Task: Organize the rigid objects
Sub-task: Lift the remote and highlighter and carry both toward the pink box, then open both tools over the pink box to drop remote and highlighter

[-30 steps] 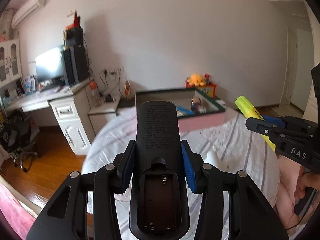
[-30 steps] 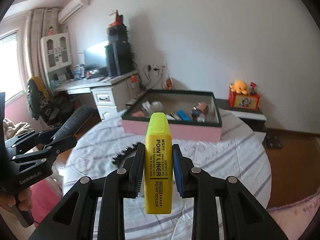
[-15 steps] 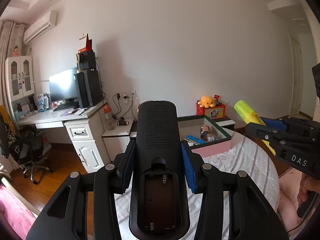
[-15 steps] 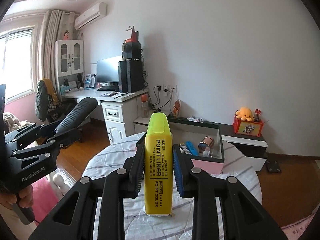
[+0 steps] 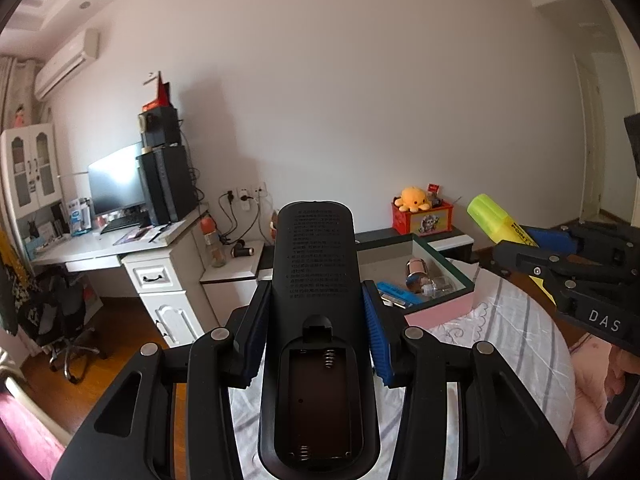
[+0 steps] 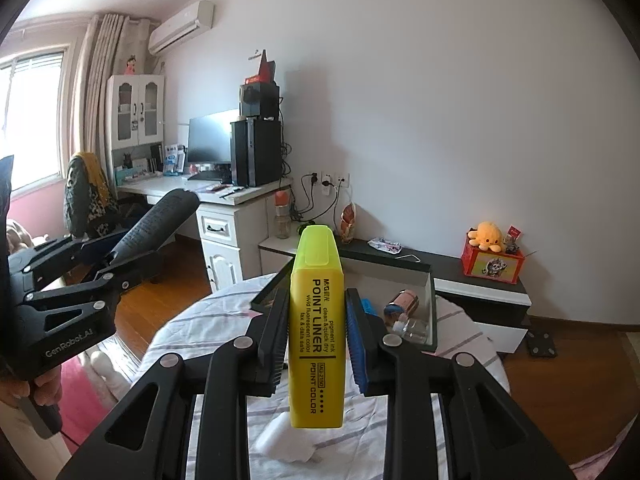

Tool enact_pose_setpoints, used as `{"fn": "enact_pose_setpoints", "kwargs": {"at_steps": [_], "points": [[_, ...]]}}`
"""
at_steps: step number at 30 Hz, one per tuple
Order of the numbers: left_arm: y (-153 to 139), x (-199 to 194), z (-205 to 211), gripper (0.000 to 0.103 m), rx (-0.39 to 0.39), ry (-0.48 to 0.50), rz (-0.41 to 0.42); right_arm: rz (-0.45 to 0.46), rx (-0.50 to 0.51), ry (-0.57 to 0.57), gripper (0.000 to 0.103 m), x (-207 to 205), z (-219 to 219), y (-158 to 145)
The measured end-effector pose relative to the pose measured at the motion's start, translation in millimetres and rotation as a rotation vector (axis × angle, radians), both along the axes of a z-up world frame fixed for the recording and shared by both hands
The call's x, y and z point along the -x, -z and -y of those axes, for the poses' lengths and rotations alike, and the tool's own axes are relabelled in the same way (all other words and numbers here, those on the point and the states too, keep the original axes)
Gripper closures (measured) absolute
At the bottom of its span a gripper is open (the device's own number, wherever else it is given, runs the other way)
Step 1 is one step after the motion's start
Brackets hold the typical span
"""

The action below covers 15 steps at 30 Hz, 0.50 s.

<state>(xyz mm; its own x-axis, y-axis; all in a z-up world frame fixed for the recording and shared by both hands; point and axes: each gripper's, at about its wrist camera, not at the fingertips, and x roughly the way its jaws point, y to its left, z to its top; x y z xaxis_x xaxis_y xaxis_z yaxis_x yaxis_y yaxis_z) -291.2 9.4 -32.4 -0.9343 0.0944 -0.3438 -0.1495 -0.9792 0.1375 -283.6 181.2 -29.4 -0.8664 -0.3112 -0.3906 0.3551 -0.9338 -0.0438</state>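
Carry step: left gripper [image 5: 316, 336] jaws clamped on remote [image 5: 316, 280], right gripper [image 6: 316, 336] jaws clamped on highlighter [image 6: 317, 332]. Next: lower both into box [image 6: 430, 292] on desk [image 6: 208, 320], release.

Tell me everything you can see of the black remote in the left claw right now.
The remote is a long, matte black plastic handset seen from its back. Small pale print covers the upper back. Its battery cover is off: the empty compartment shows bare spring contacts. It points away from the camera, nose raised, held off the table. The left claw is shut on its sides, blue pads pressing mid-body. Nothing else touches it. From the right wrist view it angles up toward the desk.
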Motion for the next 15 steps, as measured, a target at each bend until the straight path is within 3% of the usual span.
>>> {"fn": "enact_pose_setpoints", "kwargs": {"at_steps": [10,15], "points": [[21.4,122.3,-29.3,0.059,0.025,0.062,0.144,0.074,-0.065,0.003,0.076,84.8,-3.9,16.2],[41.8,174.1,-47.9,0.059,0.051,0.062,0.218,0.148,-0.105,0.024,0.076,136.8,-7.1,40.2]]}}
